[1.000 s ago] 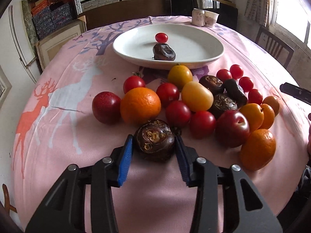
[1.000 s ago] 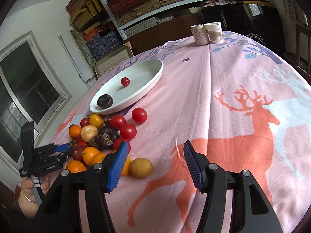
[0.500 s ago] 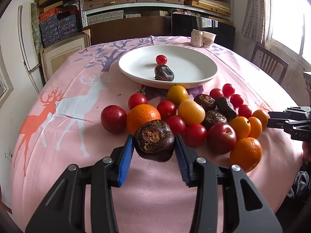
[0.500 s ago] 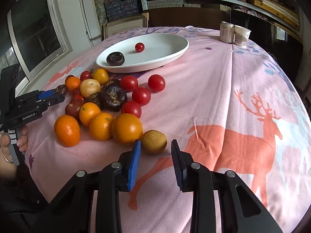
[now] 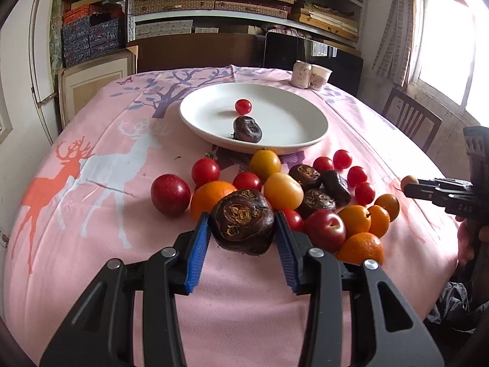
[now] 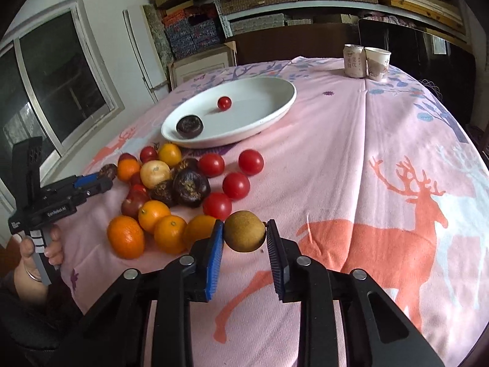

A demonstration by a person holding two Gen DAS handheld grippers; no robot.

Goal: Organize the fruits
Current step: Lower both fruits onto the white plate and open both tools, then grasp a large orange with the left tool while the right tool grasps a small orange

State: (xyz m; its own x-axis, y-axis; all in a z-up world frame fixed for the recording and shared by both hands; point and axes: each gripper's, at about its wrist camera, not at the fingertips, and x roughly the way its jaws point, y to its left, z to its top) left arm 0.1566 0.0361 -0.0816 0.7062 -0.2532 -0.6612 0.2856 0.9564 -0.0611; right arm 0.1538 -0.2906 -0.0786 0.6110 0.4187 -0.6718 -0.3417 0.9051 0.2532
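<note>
My left gripper (image 5: 243, 223) is shut on a dark brown wrinkled fruit (image 5: 243, 221) and holds it above the pink cloth, in front of the fruit pile (image 5: 284, 189). My right gripper (image 6: 244, 234) is shut on a small tan round fruit (image 6: 244, 231), lifted off the cloth at the pile's near edge (image 6: 171, 202). The white plate (image 5: 293, 140) behind the pile holds one cherry tomato (image 5: 243, 106) and one dark fruit (image 5: 247, 129). The plate (image 6: 269, 113) also shows in the right wrist view. Each gripper shows in the other's view: the right one (image 5: 409, 183), the left one (image 6: 105, 176).
The pile has oranges, red tomatoes, yellow fruits, red plums and dark fruits. A can and a paper cup (image 6: 365, 61) stand at the table's far edge. A wooden chair (image 5: 409, 122) is at the right. Shelves with boxes line the back wall.
My left gripper has lifted the dark fruit off the cloth. My right gripper has closed on the tan fruit and raised it from beside the oranges.
</note>
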